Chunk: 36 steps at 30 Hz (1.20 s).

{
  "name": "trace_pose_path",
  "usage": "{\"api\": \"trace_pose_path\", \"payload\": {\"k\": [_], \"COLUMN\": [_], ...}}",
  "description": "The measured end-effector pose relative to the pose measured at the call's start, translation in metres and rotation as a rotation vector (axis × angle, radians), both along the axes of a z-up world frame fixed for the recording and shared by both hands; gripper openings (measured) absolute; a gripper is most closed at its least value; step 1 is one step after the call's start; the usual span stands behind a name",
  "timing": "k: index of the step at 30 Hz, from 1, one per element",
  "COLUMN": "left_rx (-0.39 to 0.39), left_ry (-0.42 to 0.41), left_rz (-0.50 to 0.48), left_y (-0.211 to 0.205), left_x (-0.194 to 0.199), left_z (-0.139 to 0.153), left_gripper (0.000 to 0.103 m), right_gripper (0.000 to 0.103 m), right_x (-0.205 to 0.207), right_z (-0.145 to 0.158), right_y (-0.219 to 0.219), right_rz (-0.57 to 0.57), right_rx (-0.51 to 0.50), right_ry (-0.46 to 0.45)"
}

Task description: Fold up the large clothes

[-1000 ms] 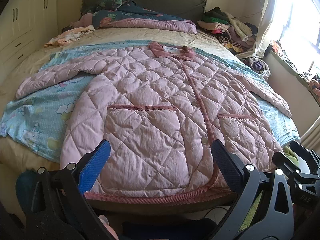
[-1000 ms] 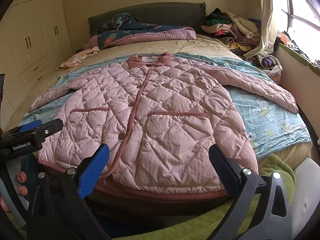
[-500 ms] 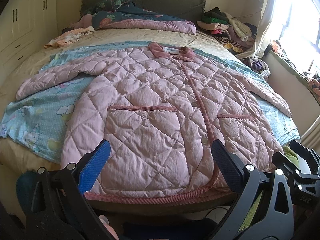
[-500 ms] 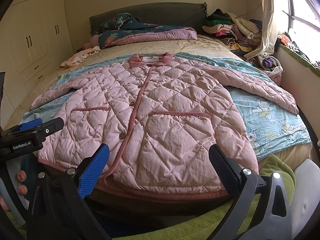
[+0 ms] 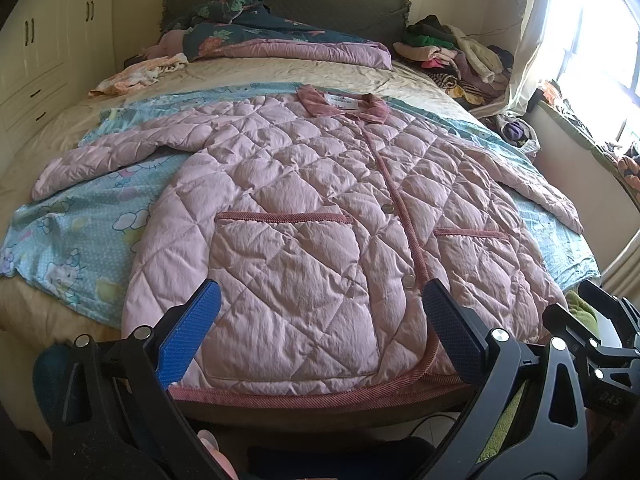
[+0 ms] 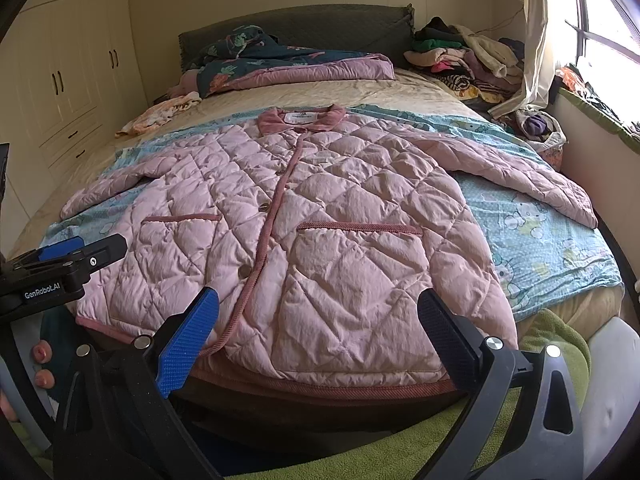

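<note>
Pink quilted jacket (image 5: 304, 216) lies buttoned, flat on bed (image 5: 280, 72), sleeves toward 9 and 3 o'clock, probably ready for folding. Left gripper (image 5: 318, 330) and right gripper (image 6: 318, 330) hover at hem, fingers spread, empty.

We see a pale pink diamond-quilted coat (image 5: 304, 216) with dusty-rose trim on a light blue cartoon-cat sheet (image 5: 80, 240); the headboard (image 6: 320, 24) seems grey-green.
</note>
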State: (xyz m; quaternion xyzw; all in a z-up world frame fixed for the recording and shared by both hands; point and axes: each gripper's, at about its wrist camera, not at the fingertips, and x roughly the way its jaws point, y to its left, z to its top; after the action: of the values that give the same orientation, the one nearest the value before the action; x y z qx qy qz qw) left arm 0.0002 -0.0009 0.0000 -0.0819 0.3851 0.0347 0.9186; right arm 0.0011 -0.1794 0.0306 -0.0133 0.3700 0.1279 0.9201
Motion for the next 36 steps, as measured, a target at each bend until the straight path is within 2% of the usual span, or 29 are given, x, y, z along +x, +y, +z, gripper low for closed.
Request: {"api": "trace_pose_path", "payload": {"k": [18, 36], "left_rx": [-0.001, -0.019], "left_ry": [0.004, 0.002], "left_rz": [0.008, 0.024], "left_y": [0.002, 0.007], "left_x": [0.007, 0.071], "left_z": [0.001, 0.011], "left_gripper": [0.095, 0.095], "right_gripper": [0.099, 0.099], "right_x": [0.006, 0.078], "right_z": [0.0, 0.021], "right_y": [0.003, 0.004], "right_rz": [-0.007, -0.008], "right_rx": [-0.002, -0.012], "right_ry": [-0.002, 0.006]}}
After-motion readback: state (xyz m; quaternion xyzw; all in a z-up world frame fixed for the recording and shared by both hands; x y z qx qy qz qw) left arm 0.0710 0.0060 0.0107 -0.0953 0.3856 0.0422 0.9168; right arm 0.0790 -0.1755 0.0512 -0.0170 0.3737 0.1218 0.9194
